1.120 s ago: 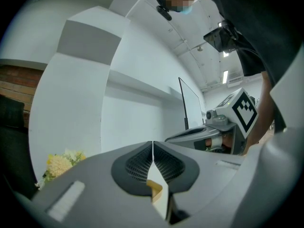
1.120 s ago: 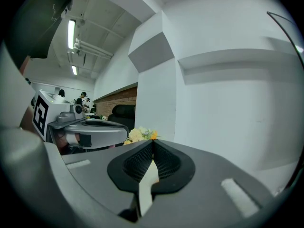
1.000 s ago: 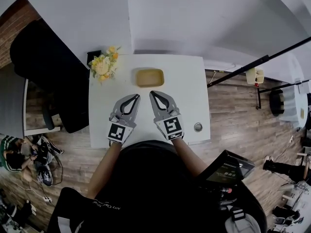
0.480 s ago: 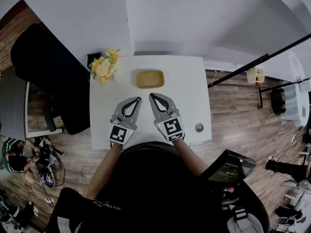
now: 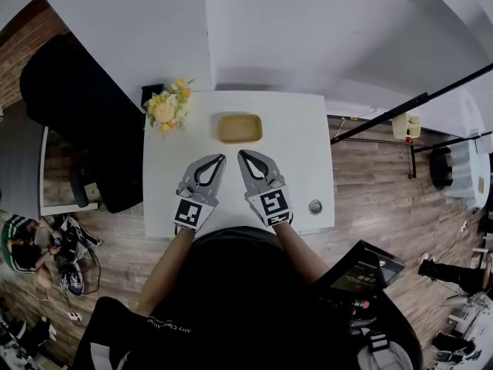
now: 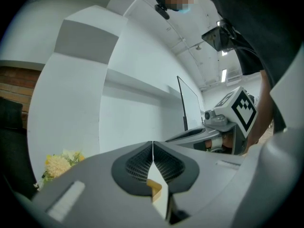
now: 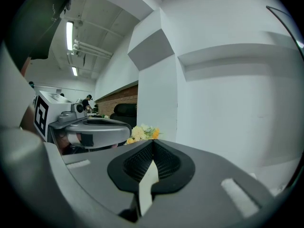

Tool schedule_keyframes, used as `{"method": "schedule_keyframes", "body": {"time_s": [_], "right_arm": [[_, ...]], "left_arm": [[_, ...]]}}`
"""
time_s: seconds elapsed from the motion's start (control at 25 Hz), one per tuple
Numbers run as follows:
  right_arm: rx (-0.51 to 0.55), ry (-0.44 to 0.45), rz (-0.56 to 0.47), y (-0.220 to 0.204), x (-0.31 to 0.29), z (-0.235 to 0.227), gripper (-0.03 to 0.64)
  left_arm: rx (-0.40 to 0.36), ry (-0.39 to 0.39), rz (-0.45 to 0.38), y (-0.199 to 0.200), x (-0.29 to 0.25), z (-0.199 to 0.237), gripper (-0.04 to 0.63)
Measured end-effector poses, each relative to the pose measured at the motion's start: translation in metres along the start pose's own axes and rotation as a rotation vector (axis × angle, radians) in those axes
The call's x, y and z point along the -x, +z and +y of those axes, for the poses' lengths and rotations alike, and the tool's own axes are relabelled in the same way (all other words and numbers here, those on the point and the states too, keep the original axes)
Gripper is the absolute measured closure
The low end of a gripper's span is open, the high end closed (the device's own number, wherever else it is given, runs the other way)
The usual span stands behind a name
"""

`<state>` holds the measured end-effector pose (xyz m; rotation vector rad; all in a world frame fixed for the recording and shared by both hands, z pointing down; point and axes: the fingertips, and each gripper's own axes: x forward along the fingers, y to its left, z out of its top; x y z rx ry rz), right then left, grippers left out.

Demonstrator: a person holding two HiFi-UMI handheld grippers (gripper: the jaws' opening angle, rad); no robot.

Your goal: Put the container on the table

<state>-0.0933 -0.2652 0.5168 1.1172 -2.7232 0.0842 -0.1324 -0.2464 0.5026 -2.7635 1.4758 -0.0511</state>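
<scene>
Container [image 5: 239,128] sits on the white table [image 5: 300,153], upper centre of my head view: a shallow tan tray lying flat, just beyond the tips of both grippers and clear of them. I have the left gripper [image 5: 223,157] and the right gripper [image 5: 239,153] side by side at the middle of the frame. Their marker cubes are toward the lower edge of the table, and their noses angle in toward each other so the tips nearly meet below the tray. Both forearms [image 5: 166,268] come up from the bottom centre and spread slightly outward from the dark shirt. In the left gripper view the left gripper [image 6: 153,142] has its jaws pressed together with nothing between them. A sliver of the tan container [image 6: 154,186] shows through the slot lower down, and the right gripper [image 6: 223,127] lies at mid right. In the right gripper view the right gripper [image 7: 153,141] is likewise closed tip to tip and empty, with the left gripper [image 7: 90,127] at mid left. Flowers [image 5: 168,108] stand at the table's upper left corner, and a small round thing [image 5: 315,206] lies near its lower right edge.
</scene>
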Motion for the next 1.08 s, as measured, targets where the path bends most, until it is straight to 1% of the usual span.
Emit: {"method": "schedule_keyframes", "body": {"time_s": [0.28, 0.44, 0.52, 0.64, 0.76, 0.92, 1.08], "right_arm": [[0.004, 0.008, 0.021, -0.005, -0.001, 0.0, 0.604], [0.009, 0.013, 0.021, -0.005, -0.002, 0.0, 0.604], [0.009, 0.015, 0.021, -0.005, -0.001, 0.001, 0.604], [0.011, 0.014, 0.031, -0.006, 0.002, 0.002, 0.604], [0.013, 0.016, 0.04, -0.01, 0.005, 0.002, 0.606], [0.009, 0.031, 0.051, -0.016, 0.008, 0.005, 0.606], [0.008, 0.051, 0.059, -0.022, 0.011, 0.003, 0.606]], "left_arm": [[0.014, 0.014, 0.015, -0.005, 0.001, 0.003, 0.589], [0.006, 0.015, -0.014, 0.0, -0.001, 0.004, 0.589], [-0.001, 0.016, 0.006, -0.002, 0.0, 0.004, 0.589], [-0.008, 0.008, 0.022, -0.004, 0.002, -0.001, 0.589], [-0.013, 0.003, 0.012, -0.007, 0.002, -0.004, 0.589], [-0.019, 0.007, 0.041, -0.01, 0.006, -0.01, 0.589], [-0.029, -0.006, 0.029, -0.009, 0.003, -0.021, 0.589]]}}
